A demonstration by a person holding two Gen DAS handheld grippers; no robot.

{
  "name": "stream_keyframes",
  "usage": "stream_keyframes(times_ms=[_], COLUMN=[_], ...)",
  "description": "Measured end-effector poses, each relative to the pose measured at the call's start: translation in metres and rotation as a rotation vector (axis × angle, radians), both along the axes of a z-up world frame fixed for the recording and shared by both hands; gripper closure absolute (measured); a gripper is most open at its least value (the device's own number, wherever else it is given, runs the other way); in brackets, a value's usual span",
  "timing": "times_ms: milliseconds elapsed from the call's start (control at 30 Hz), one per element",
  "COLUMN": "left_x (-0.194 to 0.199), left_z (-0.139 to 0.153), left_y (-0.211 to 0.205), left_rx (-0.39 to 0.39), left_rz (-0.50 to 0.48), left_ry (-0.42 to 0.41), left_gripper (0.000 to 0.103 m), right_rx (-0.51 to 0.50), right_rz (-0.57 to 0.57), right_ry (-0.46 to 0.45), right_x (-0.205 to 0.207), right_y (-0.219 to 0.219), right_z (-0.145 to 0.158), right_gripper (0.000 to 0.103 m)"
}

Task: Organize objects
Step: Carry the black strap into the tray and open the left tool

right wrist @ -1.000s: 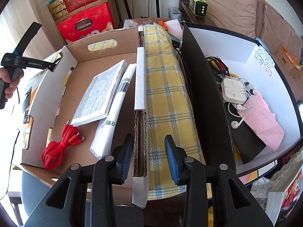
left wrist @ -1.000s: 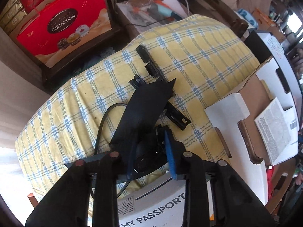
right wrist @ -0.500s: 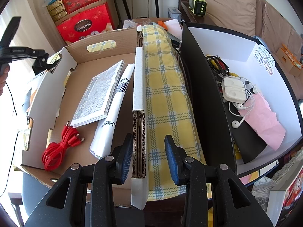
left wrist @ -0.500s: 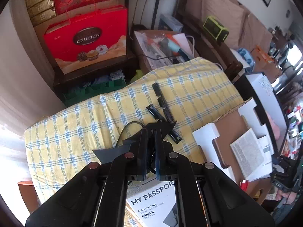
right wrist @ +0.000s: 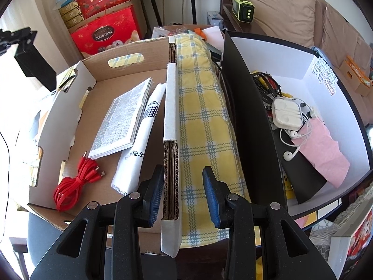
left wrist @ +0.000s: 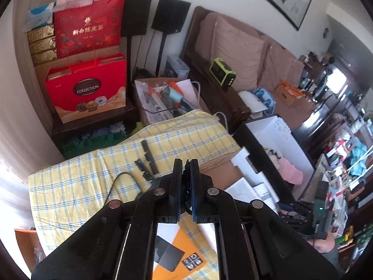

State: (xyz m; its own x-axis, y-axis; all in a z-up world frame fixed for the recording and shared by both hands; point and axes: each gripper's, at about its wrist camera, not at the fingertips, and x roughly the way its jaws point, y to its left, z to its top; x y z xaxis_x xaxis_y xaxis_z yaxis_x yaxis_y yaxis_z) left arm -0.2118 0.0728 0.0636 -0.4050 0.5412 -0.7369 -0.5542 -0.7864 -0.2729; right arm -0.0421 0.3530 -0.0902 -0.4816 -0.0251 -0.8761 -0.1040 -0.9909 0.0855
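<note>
Red gift box (left wrist: 89,89) reads "COLLECTION"; red bag (left wrist: 89,24) above has Chinese gold lettering. White roll (right wrist: 142,137) in cardboard box (right wrist: 130,49) shows barcode w/ "00806".

L gripper (left wrist: 185,165) raised over yellow plaid cloth (left wrist: 88,182), angled down, jaws pinched tight on small black item w/ thin black cable (left wrist: 121,182) trailing to cloth; item mostly hidden betw pads. In right-wrist view it hangs at upper left, dark flat piece below it.

R gripper (right wrist: 182,175) pointing steeply down, jaws apart, straddling cardboard box wall, not gripping
</note>
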Motion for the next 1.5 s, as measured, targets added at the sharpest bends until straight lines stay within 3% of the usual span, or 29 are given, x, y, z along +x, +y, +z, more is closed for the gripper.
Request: stream_keyframes(times_ms=[300, 600, 933, 1100, 1167, 1267, 1500], left_x=[0.053, 0.073, 0.077, 0.085, 0.089, 0.092, 0.081], left_z=[0.008, -0.035, -0.104, -0.118, -0.115, -0.107, -0.087], left_y=[0.061, 0.104, 0.109, 0.1, 0.098, 0.093, 0.071], left_rx=[0.089, 0.095, -0.049, -0.093, -0.097, -0.093, -0.054], left_rz=[-0.158, -0.199, -0.166, -0.171, -0.178, -0.172, -0.123], left_ry=[-0.027, -0.146, -0.235, -0.244, -0.232, -0.199, -0.184], left_gripper=[0.097, 0.097, 0.097, 0.094, 0.078, 0.064, 0.049], right_rx=[-0.007, -0.008, -0.005, -0.004, 0.004, 0.009, 0.011], right_rz=[-0.009, -0.008, 0.003, 0.001, 0.001, 0.001, -0.004], right_ry=[-0.004, -0.003, -0.008, -0.014, -0.017, -0.019, -0.019], right_x=[0.001, 0.002, 0.004, 0.003, 0.002, 0.002, 0.004], right_y=[0.0, 0.0, -0.005, -0.007, -0.008, -0.009, -0.006], right_z=[-0.002, -0.002, -0.003, -0.007, -0.009, -0.01, -0.009], right_gripper=[0.068, 0.068, 0.068, 0.068, 0.068, 0.068, 0.068])
